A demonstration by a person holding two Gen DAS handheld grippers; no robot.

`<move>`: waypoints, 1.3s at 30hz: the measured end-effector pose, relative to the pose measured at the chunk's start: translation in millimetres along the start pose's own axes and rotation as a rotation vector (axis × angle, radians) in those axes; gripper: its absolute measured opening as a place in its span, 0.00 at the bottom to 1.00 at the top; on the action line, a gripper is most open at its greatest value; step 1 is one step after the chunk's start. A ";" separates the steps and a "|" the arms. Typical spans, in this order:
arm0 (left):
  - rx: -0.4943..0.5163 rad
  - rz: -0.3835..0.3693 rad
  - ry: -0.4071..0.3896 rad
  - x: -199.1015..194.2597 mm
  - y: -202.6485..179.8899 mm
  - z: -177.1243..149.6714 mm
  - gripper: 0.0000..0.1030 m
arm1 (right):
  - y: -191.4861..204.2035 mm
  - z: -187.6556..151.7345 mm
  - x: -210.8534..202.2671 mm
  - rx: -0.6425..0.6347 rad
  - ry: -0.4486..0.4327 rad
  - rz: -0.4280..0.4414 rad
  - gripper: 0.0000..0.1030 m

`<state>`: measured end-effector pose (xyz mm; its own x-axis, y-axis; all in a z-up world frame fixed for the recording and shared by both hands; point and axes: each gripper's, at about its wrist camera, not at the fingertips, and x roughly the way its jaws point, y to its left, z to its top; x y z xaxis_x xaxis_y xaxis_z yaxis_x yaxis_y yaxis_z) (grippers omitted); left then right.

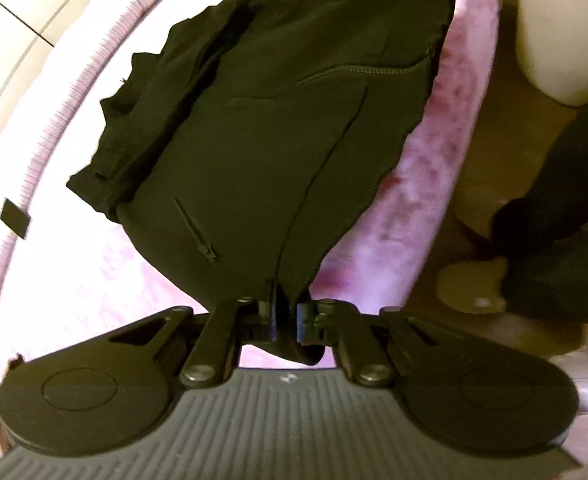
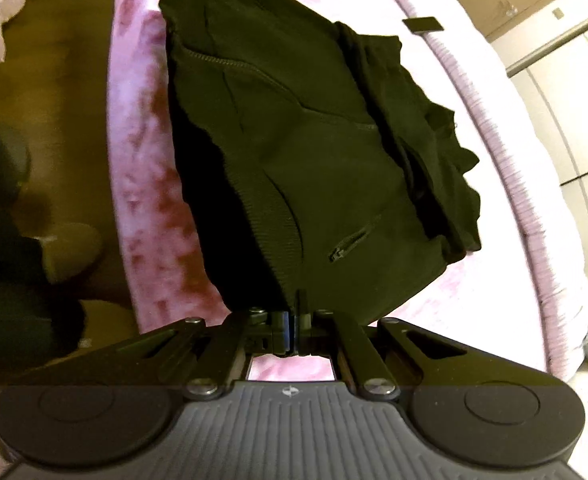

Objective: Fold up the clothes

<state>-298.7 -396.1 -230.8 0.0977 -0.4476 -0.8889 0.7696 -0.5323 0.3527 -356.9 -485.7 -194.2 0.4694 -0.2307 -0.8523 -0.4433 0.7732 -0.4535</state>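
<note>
- Pinching the jacket point(image 1: 262, 128) hem, the left gripper point(image 1: 284, 320) has its jaws nearly closed on a bunched edge beside the front zip, likely to lift that end for a fold.
- Clamping the ribbed hem too, the right gripper point(image 2: 294, 326) has jaws all but touching with cloth between; two holds keep the edge taut and level.
- Toward 12 o'clock from each gripper, the jacket lies on the pink bed point(image 1: 434, 168), its far part already doubled and rumpled.
- Only the left view shows the front zip running down to the jaws; the right view shows the ribbing.
- A dark tag point(image 2: 422, 25) sits on the bed at 1 o'clock in the right view, 9 o'clock in the left.
</note>
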 end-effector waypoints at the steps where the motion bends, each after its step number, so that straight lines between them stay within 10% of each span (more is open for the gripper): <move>1: -0.008 -0.025 0.008 -6.5 -6.5 -2.2 0.05 | 3.8 -0.9 -8.3 0.005 0.007 0.019 0.01; 8: -0.065 -0.111 0.003 -30.1 13.6 0.6 0.05 | 4.6 3.5 -48.0 -0.006 0.046 0.120 0.00; 16: -0.213 -0.021 -0.109 -17.0 184.2 67.6 0.05 | -143.0 54.5 -37.2 0.026 -0.045 -0.060 0.00; 27: -0.359 -0.160 0.004 103.3 345.4 147.4 0.06 | -336.2 73.3 104.0 0.244 -0.034 0.139 0.00; 39: -0.417 -0.292 0.037 199.8 427.9 176.4 0.05 | -427.9 87.8 217.0 0.400 0.024 0.305 0.00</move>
<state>-61.2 -840.1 -205.9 -0.1427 -0.2932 -0.9453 0.9539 -0.2956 -0.0523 1.6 -814.8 -162.2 0.3449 0.0310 -0.9381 -0.2278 0.9723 -0.0517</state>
